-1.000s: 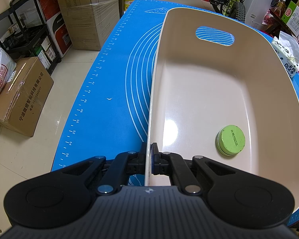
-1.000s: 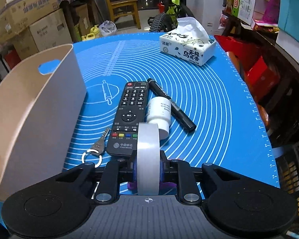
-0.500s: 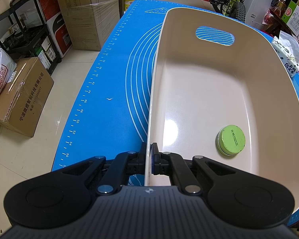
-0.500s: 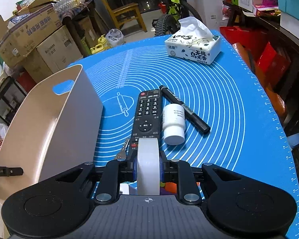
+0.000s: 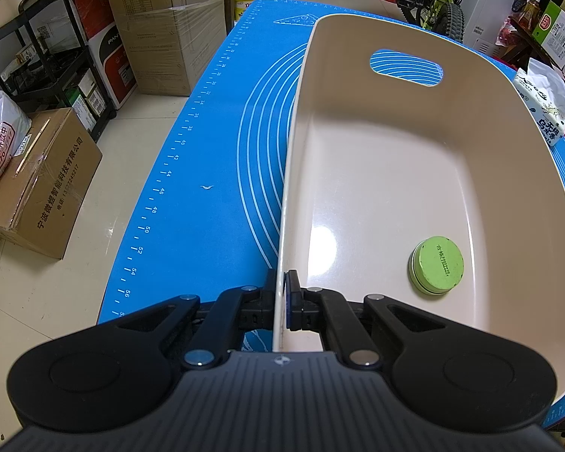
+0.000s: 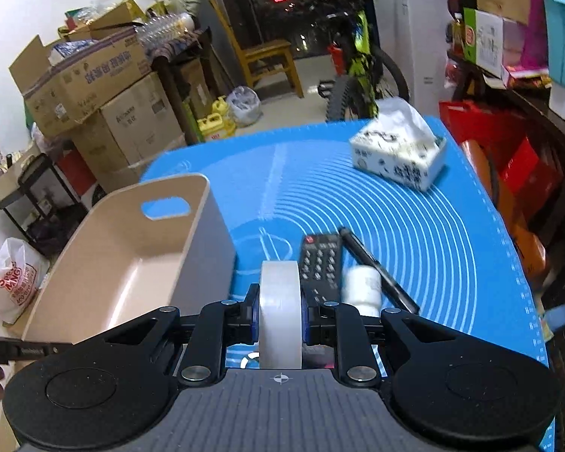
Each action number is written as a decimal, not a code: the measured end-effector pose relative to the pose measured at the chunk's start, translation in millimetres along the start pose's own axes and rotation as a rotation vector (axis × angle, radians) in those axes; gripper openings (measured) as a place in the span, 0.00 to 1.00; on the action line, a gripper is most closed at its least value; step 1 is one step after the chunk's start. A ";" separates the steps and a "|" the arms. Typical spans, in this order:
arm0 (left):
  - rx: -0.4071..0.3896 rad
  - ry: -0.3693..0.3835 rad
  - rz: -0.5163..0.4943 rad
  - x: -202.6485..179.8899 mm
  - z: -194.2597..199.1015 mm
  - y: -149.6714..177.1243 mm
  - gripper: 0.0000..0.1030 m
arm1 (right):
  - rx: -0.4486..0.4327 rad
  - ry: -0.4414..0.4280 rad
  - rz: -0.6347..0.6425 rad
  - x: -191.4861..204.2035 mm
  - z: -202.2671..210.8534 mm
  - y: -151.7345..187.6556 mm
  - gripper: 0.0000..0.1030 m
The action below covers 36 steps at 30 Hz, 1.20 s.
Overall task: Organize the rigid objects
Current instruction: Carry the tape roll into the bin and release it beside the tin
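Note:
My left gripper (image 5: 281, 293) is shut on the near left rim of the beige bin (image 5: 395, 158), which stands on the blue mat. A green round tin (image 5: 437, 264) lies on the bin floor. My right gripper (image 6: 280, 310) is shut on a roll of clear tape (image 6: 280, 301) and holds it above the mat, right of the bin (image 6: 139, 260). Below and beyond it lie a black remote (image 6: 320, 260), a white bottle (image 6: 361, 286) and a black marker (image 6: 376, 267).
A tissue box (image 6: 399, 158) stands at the far right of the blue mat (image 6: 433, 233); it also shows in the left wrist view (image 5: 542, 109). Cardboard boxes (image 5: 37, 184), a black rack and a bicycle surround the table. The mat's left edge drops to the floor.
My right gripper has lifted the tape roll up and moved left toward the bin; the key is now hidden under it. The left gripper and bin have not moved.

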<state>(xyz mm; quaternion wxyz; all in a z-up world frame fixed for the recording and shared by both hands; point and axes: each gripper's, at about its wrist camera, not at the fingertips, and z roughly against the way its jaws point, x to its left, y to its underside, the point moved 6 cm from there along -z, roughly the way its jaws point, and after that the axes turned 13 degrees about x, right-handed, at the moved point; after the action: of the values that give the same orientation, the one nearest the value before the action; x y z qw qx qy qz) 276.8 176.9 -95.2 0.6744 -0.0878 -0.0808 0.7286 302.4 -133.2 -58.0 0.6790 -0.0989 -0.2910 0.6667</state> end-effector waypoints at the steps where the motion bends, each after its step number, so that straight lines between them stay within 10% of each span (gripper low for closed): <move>1: 0.000 0.000 0.000 0.0 0.0 0.0 0.05 | -0.005 -0.001 0.007 3.1 1.3 -1.9 0.29; 36: -0.004 -0.002 0.001 -1.7 0.9 0.6 0.05 | -0.064 -0.074 0.245 148.4 -23.6 -44.0 0.29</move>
<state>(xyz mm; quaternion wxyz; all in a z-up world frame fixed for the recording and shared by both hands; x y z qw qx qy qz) 276.1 175.2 -94.5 0.6739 -0.0886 -0.0828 0.7288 343.4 11.6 -15.2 0.5776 -0.1307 -0.3227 0.7384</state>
